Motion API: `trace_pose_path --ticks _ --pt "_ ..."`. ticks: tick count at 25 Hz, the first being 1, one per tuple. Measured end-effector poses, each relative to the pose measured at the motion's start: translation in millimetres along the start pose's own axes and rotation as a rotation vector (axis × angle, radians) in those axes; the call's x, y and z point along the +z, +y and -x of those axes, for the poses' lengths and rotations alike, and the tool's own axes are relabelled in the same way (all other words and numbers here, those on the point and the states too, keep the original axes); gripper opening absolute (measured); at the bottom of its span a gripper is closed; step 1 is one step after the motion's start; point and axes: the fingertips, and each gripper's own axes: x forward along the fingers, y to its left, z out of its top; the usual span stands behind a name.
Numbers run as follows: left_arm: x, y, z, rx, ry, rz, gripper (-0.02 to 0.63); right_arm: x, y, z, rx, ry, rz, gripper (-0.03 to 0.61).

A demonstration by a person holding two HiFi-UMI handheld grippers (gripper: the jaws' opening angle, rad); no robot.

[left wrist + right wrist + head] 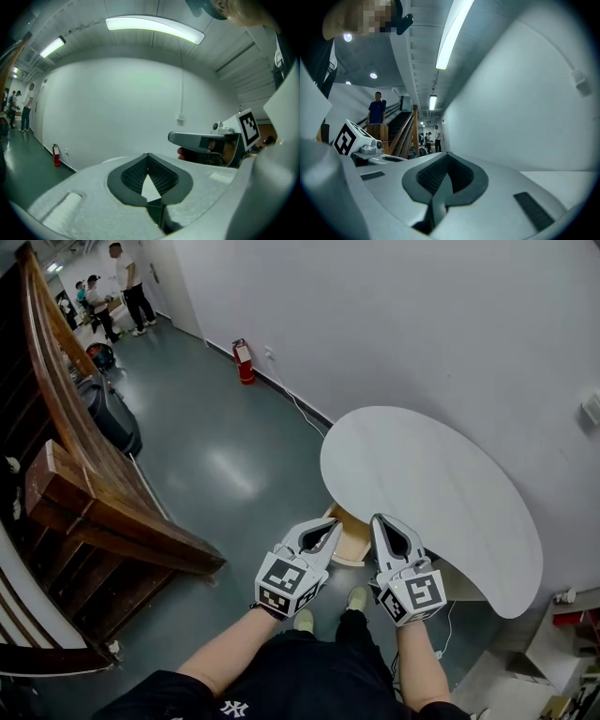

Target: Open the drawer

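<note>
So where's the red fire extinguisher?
In the head view, the fire extinguisher stands on the floor against the white wall, up and left of the white table.

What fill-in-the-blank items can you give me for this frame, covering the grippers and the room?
The left gripper and the right gripper both have their jaws ____.
The fire extinguisher standing by the wall is ____ in colour.
The staircase on the person's left is made of ____.
Missing words: shut; red; wood.
</note>
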Motion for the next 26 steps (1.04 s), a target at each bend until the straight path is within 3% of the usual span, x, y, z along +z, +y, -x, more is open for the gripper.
trace_pose_path --ticks 9,26 --pt "25.3 -0.2 -8.2 0.01 -0.04 -0.013 0.009 14.3 -5.3 -3.6 0.012 -0.013 0.023 0.015" --pt "28.4 6.9 -21.2 0.032 -0.036 -0.016 0.009 14.3 -15.8 -14.0 0.017 -0.007 0.018 0.014"
